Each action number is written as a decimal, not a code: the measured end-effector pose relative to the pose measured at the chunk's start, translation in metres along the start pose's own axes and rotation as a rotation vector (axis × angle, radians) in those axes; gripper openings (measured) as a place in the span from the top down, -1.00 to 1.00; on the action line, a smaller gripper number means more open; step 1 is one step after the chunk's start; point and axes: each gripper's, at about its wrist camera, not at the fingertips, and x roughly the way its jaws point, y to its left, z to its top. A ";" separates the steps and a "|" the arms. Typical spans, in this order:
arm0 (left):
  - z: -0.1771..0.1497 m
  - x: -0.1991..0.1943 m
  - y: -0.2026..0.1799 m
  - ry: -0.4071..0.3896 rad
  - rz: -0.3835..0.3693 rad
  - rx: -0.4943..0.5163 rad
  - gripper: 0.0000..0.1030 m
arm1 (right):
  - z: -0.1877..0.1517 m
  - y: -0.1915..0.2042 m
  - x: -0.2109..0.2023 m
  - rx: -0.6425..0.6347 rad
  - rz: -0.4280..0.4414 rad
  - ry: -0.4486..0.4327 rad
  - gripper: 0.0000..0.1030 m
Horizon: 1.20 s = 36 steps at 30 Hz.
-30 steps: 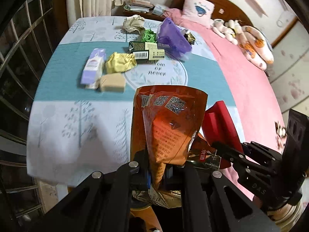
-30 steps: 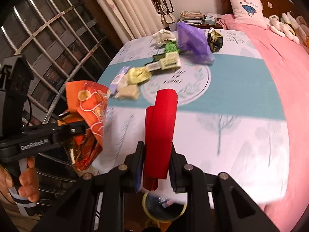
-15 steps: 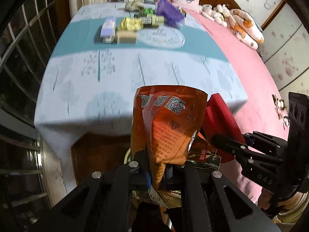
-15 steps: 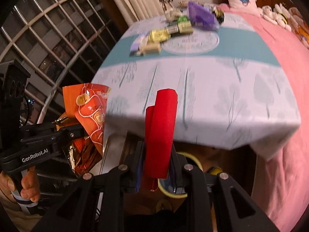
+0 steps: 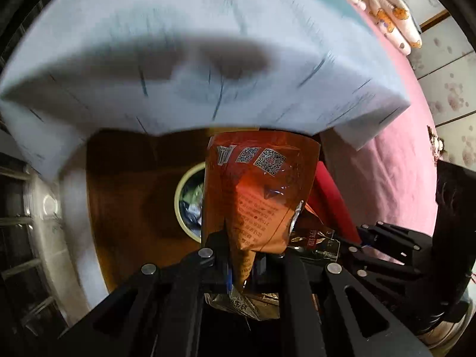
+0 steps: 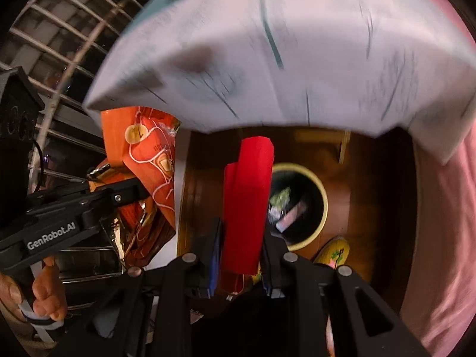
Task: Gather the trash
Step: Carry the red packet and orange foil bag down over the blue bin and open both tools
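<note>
1. While tipping steeply down beside the table, looking past the hanging edge of the tablecloth (image 5: pixel 208 44), now stretched across the top of both frames; a second ago, looking level across the tabletop and its scattered litter.
2. Read as the carry nearly done: away from the pick-up spot, down toward the floor, release likely the next step.
3. Left gripper (image 5: pixel 242 264): pinched narrow on an orange snack bag (image 5: pixel 261 196), standing up out of the jaws at centre of the left view, crumpled foil hanging beneath.
4. Right gripper (image 6: pixel 242 250): clamped tight on a red wrapper (image 6: pixel 250 202), upright at centre of the right view.
5. Yellow-rimmed bin (image 6: pixel 322 205) on the brown floor, already holding scraps: centre right in the right view, just right of the red wrapper; in the left view, peeking out at the bag's left edge, mostly hidden behind it.
6. Neither load judged squarely over the opening yet; worth centring each over the rim before letting go.
</note>
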 end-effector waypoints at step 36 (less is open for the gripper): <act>-0.001 0.242 0.069 0.143 0.163 -0.061 -0.60 | -0.011 -0.117 0.217 0.187 -0.032 0.105 -0.18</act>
